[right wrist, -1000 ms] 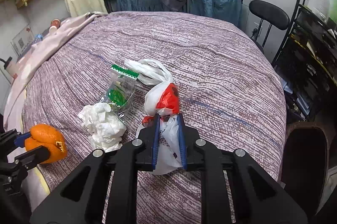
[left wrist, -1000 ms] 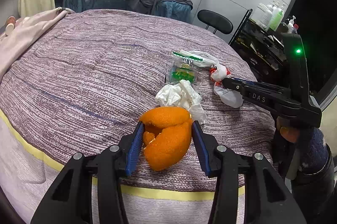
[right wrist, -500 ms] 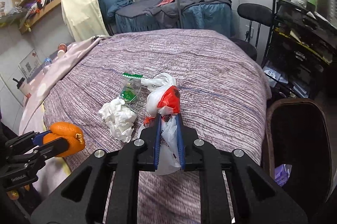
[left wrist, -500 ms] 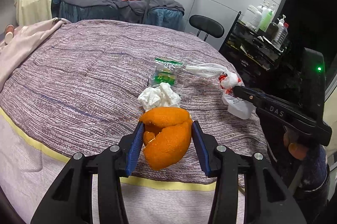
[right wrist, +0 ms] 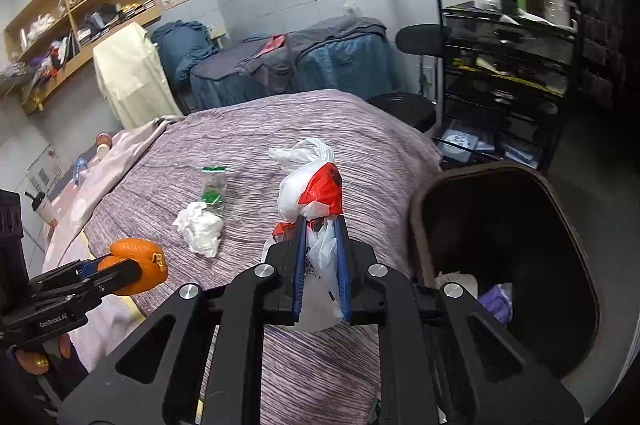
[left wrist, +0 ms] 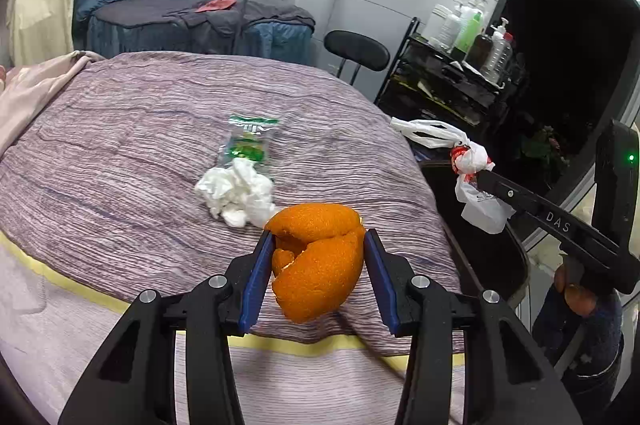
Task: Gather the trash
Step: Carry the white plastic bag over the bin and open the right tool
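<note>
Above the purple bedspread (left wrist: 132,153), the left gripper (left wrist: 316,269) clamps an orange peel (left wrist: 320,261); crumpled tissue (left wrist: 236,193) and a green-printed wrapper (left wrist: 248,141) lie on it, while the right gripper (left wrist: 476,181) grips a knotted plastic bag (left wrist: 472,177) beyond its right edge.

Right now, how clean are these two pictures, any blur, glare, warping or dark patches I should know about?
Left wrist view: sharp on the orange peel and crumpled tissue; fisheye bows the bed into a dome; doorway at right is black. Right wrist view: plastic bag crisp, no motion blur; trash bin interior mostly dark; corners vignetted. No strong glare in either.
</note>
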